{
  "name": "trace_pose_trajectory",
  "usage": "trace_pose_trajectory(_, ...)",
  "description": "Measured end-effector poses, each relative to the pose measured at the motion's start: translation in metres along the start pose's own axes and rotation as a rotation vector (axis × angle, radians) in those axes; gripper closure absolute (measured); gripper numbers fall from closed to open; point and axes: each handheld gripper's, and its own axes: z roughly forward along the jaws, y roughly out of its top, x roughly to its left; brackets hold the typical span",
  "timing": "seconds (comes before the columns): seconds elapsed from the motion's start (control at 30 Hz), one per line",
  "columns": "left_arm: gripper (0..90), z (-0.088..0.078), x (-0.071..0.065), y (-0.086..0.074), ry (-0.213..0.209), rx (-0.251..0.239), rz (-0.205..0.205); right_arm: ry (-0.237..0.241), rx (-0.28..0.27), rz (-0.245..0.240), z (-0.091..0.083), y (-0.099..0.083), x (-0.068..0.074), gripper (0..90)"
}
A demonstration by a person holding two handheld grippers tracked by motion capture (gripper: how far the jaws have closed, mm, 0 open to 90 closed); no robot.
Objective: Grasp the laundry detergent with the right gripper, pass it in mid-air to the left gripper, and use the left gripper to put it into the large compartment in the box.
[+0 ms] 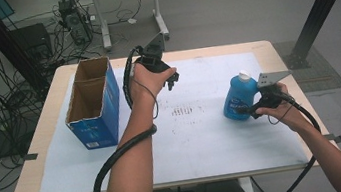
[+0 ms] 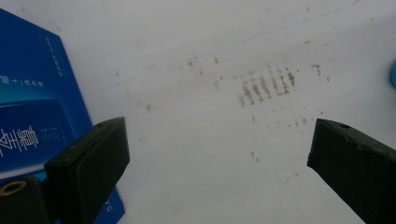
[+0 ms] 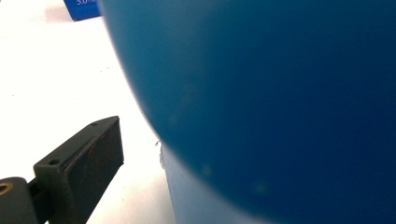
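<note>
on mat right side: blue bottle (image 1: 238, 100) upright, white cap up

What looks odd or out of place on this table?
Only rows of brown smudge marks staining the white mat at mid-table, beneath the open left hand-held gripper. The blue bottle and open-topped blue box stand upright; nothing is spilled.

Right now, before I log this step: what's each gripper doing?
Left gripper: open, holding nothing, above the white mat.
Right gripper: at the blue bottle; one jaw stands off its side, so whether it grips cannot be told.
</note>
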Motion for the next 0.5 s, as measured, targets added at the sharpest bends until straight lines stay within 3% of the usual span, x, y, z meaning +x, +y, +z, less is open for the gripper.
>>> trace_pose_trajectory(0.5, 5.6, -0.0018, -0.0004, 0.0009, -0.002, -0.007, 0.0, -0.003, -0.006, 0.0, 0.0001, 0.0007, 0.0001, 2.0)
